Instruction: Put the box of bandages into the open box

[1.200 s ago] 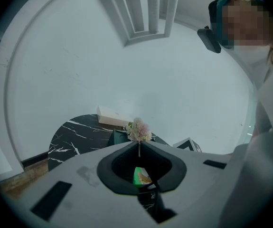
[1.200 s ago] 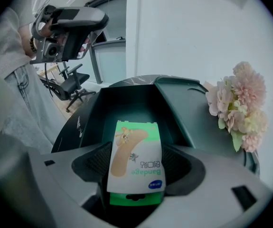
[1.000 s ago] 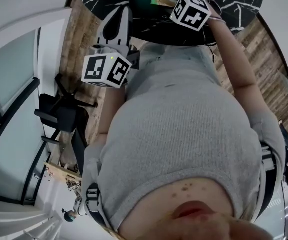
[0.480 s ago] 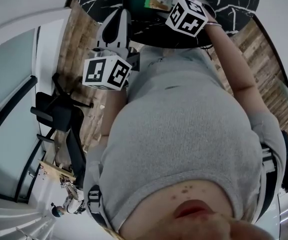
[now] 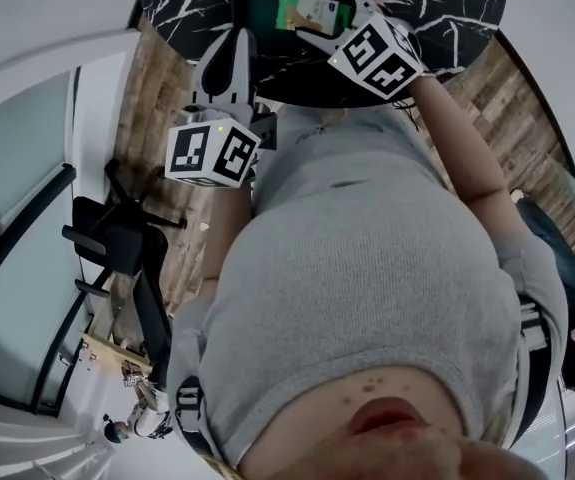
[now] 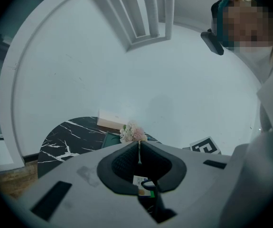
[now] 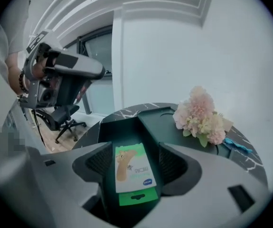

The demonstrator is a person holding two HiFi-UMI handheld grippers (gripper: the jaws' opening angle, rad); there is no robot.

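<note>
Seen from the head camera looking steeply down, a person in a grey knitted top (image 5: 367,268) fills the centre of the frame. At the top edge is a round black surface with white marble veining (image 5: 457,13).

In the right gripper view, the right tool (image 7: 136,151) is clamped on a flat white and green box of bandages (image 7: 132,167), one jaw against each long edge and its printed face up. The bandage box sits low in the centre of the frame, over the inside of a dark green open box (image 7: 119,129) standing on the surface. Whether it touches the bottom of the open box cannot be made out. A bunch of pale pink and cream flowers (image 7: 200,118) lies right of centre, just beside the open box.

In the left gripper view, the left tool (image 6: 139,151) has its jaws together with nothing between them. In the head view it is left of centre, off the edge of the surface and over wooden flooring (image 5: 172,78). A black office chair (image 5: 117,238) stands at the left of that frame.
</note>
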